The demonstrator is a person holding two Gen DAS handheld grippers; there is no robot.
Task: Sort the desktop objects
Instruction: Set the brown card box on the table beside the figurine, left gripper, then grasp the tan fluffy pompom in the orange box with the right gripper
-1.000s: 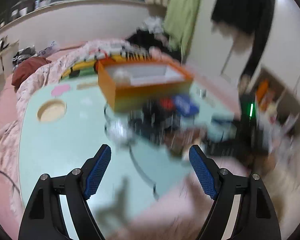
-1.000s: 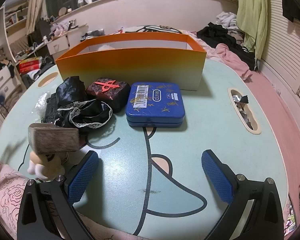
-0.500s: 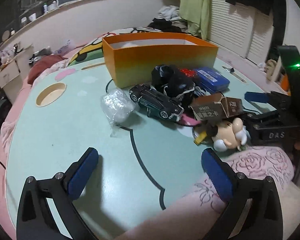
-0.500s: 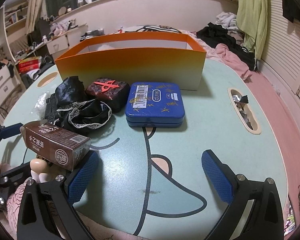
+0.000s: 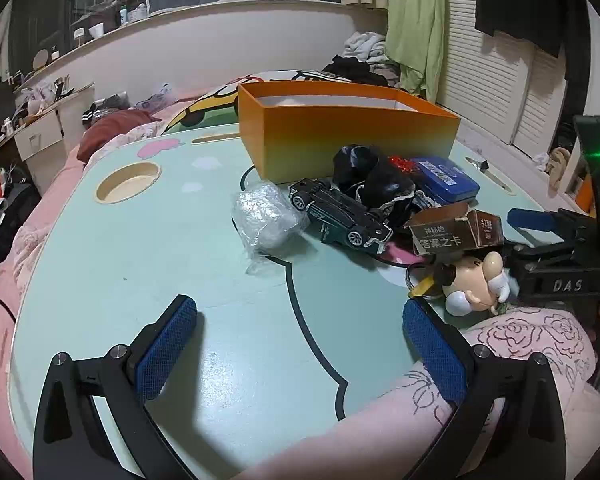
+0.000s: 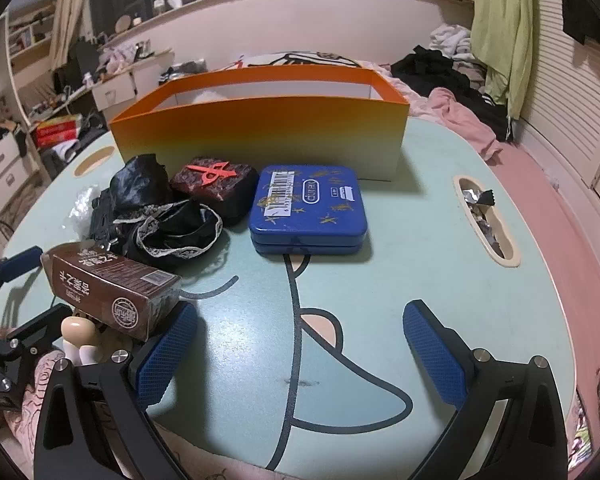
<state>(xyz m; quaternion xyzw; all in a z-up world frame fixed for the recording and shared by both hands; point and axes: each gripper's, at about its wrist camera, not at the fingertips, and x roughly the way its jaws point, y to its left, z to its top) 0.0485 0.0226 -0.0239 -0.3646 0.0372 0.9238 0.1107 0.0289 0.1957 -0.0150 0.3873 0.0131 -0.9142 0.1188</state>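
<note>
1. Since half a second ago, little has been moved: the left gripper (image 5: 300,344) and right gripper (image 6: 300,352) are kept spread, nothing grasped.
2. Nearest lies the brown carton (image 6: 108,290) (over a figurine (image 5: 476,284)); a first pick is judged pending.
3. Beyond, left of the blue tin (image 6: 309,208), the toy car (image 5: 340,216) awaits.
4. Farthest, the orange box (image 6: 260,128) is the likely destination.

A lived-in bedroom at home. My counter (image 5: 112,280) is a mint cartoon lap table set on a bed with pink rose-print bedding (image 5: 532,344). Clothes lie heaped (image 6: 440,68) on the bed behind; a green garment (image 5: 414,20) hangs by louvred closet doors (image 5: 484,76). Cluttered white drawers (image 6: 4,168) along one wall, bottles on the window ledge (image 5: 132,10).
</note>
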